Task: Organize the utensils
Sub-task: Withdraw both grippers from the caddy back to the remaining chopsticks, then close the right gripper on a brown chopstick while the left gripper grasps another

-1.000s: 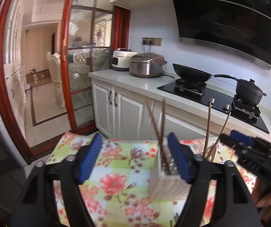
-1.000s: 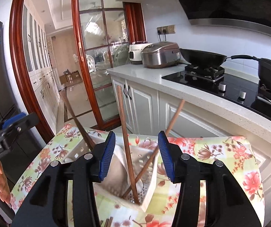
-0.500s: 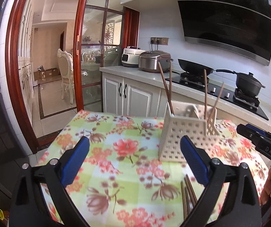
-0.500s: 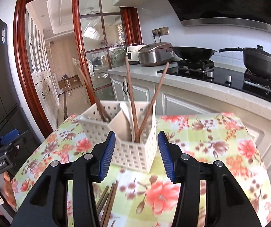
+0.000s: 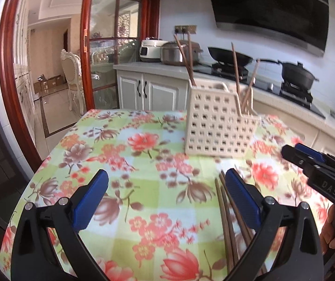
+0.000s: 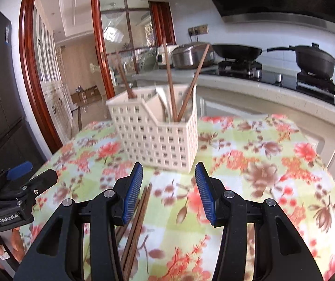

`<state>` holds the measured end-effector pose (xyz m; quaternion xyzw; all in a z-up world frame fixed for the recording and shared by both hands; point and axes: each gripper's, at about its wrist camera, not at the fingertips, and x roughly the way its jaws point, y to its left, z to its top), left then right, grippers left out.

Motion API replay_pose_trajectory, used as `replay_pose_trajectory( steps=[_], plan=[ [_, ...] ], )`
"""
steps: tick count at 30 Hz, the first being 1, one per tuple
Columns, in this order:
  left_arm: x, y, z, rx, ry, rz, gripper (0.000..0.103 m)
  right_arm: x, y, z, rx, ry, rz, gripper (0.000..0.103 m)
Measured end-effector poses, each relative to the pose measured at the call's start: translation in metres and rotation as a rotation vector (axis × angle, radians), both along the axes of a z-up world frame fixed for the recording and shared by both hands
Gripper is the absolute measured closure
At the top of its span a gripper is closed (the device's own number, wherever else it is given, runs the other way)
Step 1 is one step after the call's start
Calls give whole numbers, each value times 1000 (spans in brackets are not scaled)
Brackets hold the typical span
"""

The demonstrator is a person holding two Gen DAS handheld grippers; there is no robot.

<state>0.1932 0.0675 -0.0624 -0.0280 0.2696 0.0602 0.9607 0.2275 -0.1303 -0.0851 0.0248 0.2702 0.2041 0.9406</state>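
A cream perforated utensil holder (image 5: 219,126) (image 6: 155,135) stands on the floral tablecloth (image 5: 144,164) with several brown chopsticks (image 5: 186,58) (image 6: 169,79) upright in its compartments. More chopsticks (image 5: 226,210) (image 6: 139,215) lie loose on the cloth in front of it. My left gripper (image 5: 166,175) hovers over the cloth, open wide and empty, its right finger just above the loose chopsticks. My right gripper (image 6: 169,168) is open with nothing between its pads, short of the holder, and the loose chopsticks run under its left finger. Each gripper shows at the edge of the other's view.
Behind the table runs a white counter (image 6: 272,86) with a wok (image 6: 237,50), a black pot (image 6: 314,56) and a rice cooker (image 5: 181,52). A red-framed glass door (image 5: 111,46) is at the left. The table's edge curves close on the left (image 5: 41,164).
Both grippers drew back and sank from over the holder to low above the cloth. The left jaws spread wider. The loose chopsticks came into view.
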Motion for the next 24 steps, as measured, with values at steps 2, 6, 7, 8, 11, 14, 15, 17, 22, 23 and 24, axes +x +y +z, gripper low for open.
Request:
replay_pose_trajectory(
  steps=[2, 6, 7, 8, 11, 14, 15, 17, 22, 23, 24],
  plan=[
    [-2, -3, -7, 15, 16, -6, 6, 0, 3, -8, -6, 25, 6, 57],
    [-4, -5, -19, 20, 45, -15, 6, 0, 12, -21, -23, 70, 29, 62],
    [-3, -5, -22, 23, 52, -16, 6, 0, 16, -25, -32, 84, 39, 65],
    [-3, -4, -25, 27, 62, -16, 6, 1, 19, -27, -41, 95, 46, 69],
    [-2, 0, -31, 27, 76, -10, 6, 3, 29, -37, -62, 139, 76, 77],
    [-1, 7, -33, 5, 78, -1, 6, 6, 42, -47, -95, 177, 102, 87],
    [-1, 10, -34, -4, 79, 2, 6, 7, 45, -49, -102, 185, 106, 89],
    [-1, 13, -35, -15, 79, 3, 6, 11, 50, -55, -112, 204, 107, 91],
    [-1, 18, -41, -31, 89, -4, 6, 20, 53, -60, -115, 236, 97, 91],
    [0, 18, -42, -35, 91, -6, 6, 21, 54, -60, -117, 238, 97, 91],
    [0, 19, -42, -37, 92, -6, 6, 21, 56, -60, -122, 240, 97, 91]
  ],
)
